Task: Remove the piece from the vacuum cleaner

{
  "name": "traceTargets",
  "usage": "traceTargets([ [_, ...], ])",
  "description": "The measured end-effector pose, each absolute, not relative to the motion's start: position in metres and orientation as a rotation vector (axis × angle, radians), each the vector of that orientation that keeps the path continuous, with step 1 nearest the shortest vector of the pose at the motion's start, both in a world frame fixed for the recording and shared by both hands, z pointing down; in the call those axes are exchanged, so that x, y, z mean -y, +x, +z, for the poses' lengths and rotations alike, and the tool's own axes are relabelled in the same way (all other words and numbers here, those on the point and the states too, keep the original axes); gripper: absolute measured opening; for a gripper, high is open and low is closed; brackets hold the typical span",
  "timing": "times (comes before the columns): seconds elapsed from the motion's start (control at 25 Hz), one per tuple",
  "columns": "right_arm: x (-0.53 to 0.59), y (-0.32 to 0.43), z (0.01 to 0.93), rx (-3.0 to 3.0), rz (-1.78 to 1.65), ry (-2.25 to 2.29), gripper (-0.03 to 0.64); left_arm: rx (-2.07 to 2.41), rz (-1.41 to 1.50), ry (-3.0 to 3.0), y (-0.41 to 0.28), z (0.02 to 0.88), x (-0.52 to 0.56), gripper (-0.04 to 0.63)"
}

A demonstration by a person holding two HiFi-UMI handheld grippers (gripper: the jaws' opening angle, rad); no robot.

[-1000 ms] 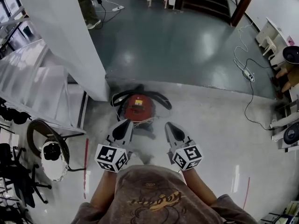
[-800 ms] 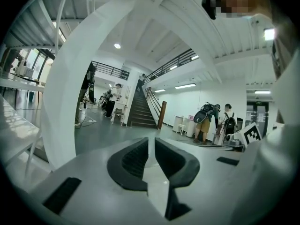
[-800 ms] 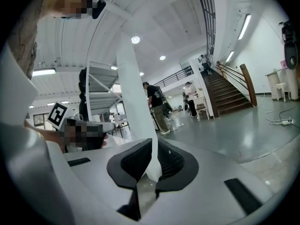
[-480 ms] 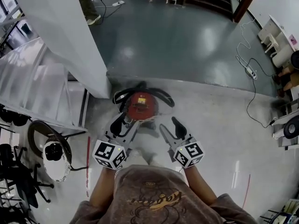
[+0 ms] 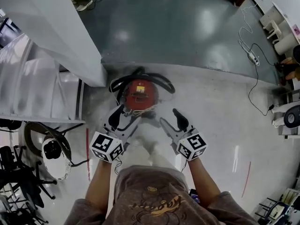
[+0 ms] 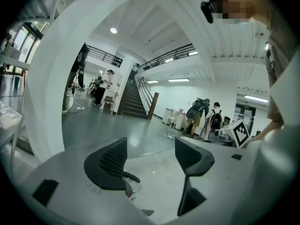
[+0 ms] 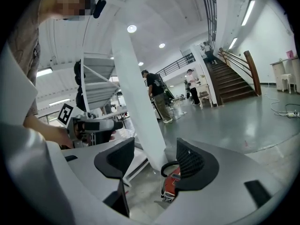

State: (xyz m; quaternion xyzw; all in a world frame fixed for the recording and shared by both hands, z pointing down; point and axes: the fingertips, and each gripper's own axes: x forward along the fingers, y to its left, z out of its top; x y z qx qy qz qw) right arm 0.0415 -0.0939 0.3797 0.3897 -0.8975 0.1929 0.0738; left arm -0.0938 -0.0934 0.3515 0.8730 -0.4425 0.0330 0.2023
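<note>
Head view: vacuum (image 5: 140, 93) seen on floor (image 5: 211, 107), just ahead of left gripper (image 5: 124, 119) and right gripper (image 5: 171, 122); both sets of fingers just spread wide, empty. Advised: brace body, grip piece squarely.

The floor comes in two finishes: a pale speckled floor (image 5: 220, 125) close in, and a glossy grey-green floor (image 5: 187, 27) beyond a straight seam. A thin red line (image 5: 87, 153) is marked on the pale part. A broad white pillar (image 5: 56, 32) rises at the left, with a white stair frame (image 5: 33, 90) beside it. Black office chairs (image 5: 18, 186) crowd the lower left corner. A power strip (image 5: 251, 57) lies at the right, near white furniture (image 5: 279, 29). A dark staircase (image 7: 232, 81) with a wooden handrail (image 7: 251, 71) climbs to a railed gallery (image 6: 164, 57). Round ceiling lights (image 7: 131, 28) and strip lights (image 6: 180, 80) shine on white walls – people with backpacks (image 6: 202, 112) stand far off.
</note>
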Motion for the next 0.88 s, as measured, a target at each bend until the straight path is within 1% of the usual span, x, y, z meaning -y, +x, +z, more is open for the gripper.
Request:
traceTargets([
  [0.48,0.106,0.024,0.49,2.63,0.65,1.066,0.25,1.097,0.217,2.401,-0.083,0.478,0.124,0.295],
  [0.68,0.11,0.025,0.554,2.577,0.678,1.045,0.25,1.04,0.26,2.387,-0.077,0.541,0.126,0.295],
  [0.88,0.109,0.024,0.626,2.502,0.649,0.981,0.249,0.971,0.362,2.381,-0.068,0.611,0.12,0.295],
])
